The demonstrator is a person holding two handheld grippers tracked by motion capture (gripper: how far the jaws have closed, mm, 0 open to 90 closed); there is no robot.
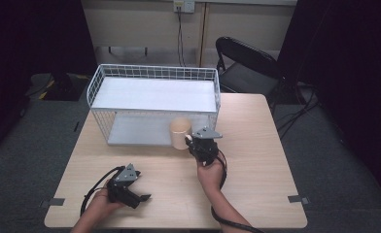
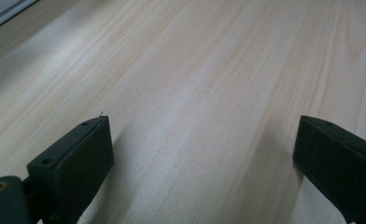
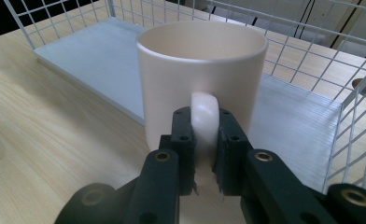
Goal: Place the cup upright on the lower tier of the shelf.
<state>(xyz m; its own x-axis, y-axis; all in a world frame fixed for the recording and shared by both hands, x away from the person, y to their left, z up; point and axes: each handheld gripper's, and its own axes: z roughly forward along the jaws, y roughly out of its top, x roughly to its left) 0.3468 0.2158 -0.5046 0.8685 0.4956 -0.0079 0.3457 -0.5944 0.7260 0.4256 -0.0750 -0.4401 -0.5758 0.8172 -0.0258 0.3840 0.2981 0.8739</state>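
Note:
A cream mug [image 3: 202, 70] stands upright at the front edge of the rack's lower shelf; in the high view the mug [image 1: 180, 132] is by the rack's right front corner. My right gripper [image 3: 204, 135] is shut on the mug's handle [image 3: 204, 116], pads pressing its two sides; from above the right gripper [image 1: 194, 143] sits just right of the mug. My left gripper [image 1: 141, 198] rests low over the table's near left part, held in a hand. Its jaws stand wide apart in the left gripper view [image 2: 202, 140], with bare wood between them.
A white wire rack [image 1: 154, 73] with an upper and a lower shelf [image 3: 92, 56] stands at the table's [image 1: 256, 145] far side. A black folding chair [image 1: 247, 63] is behind the table's right corner. Cables trail from both grippers toward the near edge.

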